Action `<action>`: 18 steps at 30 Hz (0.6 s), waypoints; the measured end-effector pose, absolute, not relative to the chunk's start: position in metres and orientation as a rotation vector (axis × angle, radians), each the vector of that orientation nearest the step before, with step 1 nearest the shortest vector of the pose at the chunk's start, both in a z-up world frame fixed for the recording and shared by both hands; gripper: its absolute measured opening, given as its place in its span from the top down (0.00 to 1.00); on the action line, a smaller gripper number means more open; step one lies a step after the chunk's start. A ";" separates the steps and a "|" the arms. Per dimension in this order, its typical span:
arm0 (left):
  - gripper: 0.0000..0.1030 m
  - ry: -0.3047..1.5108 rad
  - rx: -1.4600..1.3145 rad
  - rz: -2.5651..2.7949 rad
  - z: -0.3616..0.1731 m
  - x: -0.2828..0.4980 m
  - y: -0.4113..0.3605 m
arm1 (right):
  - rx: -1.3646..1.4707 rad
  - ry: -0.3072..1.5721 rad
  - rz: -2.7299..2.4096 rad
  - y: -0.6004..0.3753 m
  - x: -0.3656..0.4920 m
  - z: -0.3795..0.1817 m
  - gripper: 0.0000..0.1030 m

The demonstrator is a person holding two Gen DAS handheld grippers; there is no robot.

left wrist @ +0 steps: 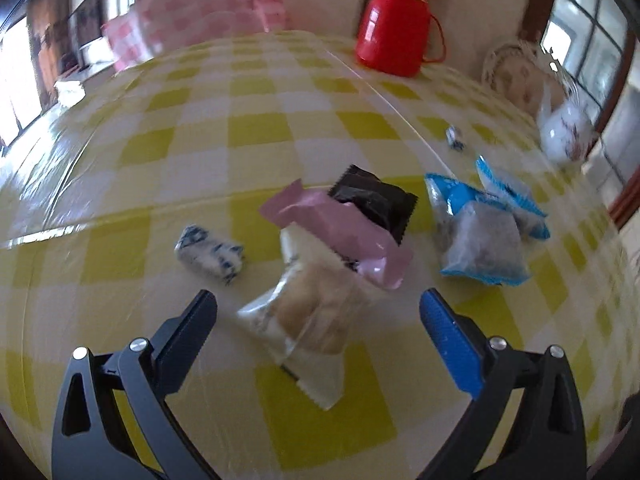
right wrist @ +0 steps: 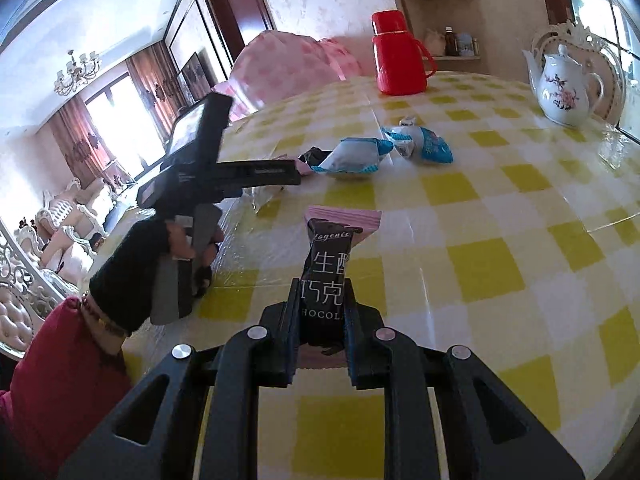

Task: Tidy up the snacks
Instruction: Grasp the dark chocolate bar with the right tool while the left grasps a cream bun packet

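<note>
My left gripper (left wrist: 318, 300) is open, its fingers either side of a clear packet of pale biscuits (left wrist: 304, 320) on the checked table. Behind it lie a pink wrapper (left wrist: 340, 236), a black packet (left wrist: 376, 200), a small blue-and-white candy (left wrist: 210, 254) and blue snack bags (left wrist: 480, 236). My right gripper (right wrist: 322, 284) is shut on a dark chocolate bar packet (right wrist: 326, 276), held above a pink packet (right wrist: 344, 218). The right wrist view also shows the left gripper (right wrist: 280, 172) over the snack pile and the blue bags (right wrist: 356, 154).
A red thermos jug (left wrist: 394, 24) stands at the table's far side, also in the right wrist view (right wrist: 398, 54). A white flowered teapot (right wrist: 564, 88) sits at the far right. A pink checked cover (left wrist: 192, 20) lies at the far left. The tablecloth (right wrist: 500, 280) is yellow-and-white check.
</note>
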State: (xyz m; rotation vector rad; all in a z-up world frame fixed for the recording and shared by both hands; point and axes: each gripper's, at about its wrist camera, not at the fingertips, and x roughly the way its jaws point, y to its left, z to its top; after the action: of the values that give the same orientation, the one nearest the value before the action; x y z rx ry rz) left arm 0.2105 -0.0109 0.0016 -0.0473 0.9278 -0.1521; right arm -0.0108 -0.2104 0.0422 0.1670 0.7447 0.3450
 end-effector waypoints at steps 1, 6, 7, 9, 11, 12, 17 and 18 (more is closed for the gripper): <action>0.25 0.915 -0.034 -0.153 0.003 0.208 -0.013 | 0.159 0.742 0.338 -0.210 -0.011 0.042 0.82; 0.38 0.881 0.019 -0.236 0.007 0.186 -0.025 | 0.149 0.730 0.311 -0.214 -0.011 0.041 0.82; 0.39 0.868 0.028 -0.235 0.009 0.179 -0.027 | 0.149 0.732 0.305 -0.215 -0.010 0.040 0.82; 0.39 0.854 0.025 -0.238 0.013 0.169 -0.032 | 0.158 0.738 0.297 -0.218 -0.008 0.038 0.82; 0.39 0.836 0.011 -0.255 0.021 0.160 -0.037 | 0.160 0.740 0.289 -0.220 -0.008 0.036 0.82; 0.39 0.835 0.021 -0.259 0.022 0.156 -0.040 | 0.160 0.740 0.285 -0.221 -0.007 0.036 0.82; 0.39 0.835 0.034 -0.268 0.024 0.124 -0.047 | 0.170 0.749 0.267 -0.225 -0.005 0.032 0.82; 0.39 0.829 0.035 -0.271 0.025 0.116 -0.048 | 0.168 0.748 0.268 -0.224 -0.005 0.032 0.82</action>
State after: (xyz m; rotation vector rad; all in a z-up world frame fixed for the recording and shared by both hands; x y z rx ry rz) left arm 0.1156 -0.0477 0.0246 0.0350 0.8294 -0.2714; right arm -0.0047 -0.2245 0.0321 0.1678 0.7481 0.2681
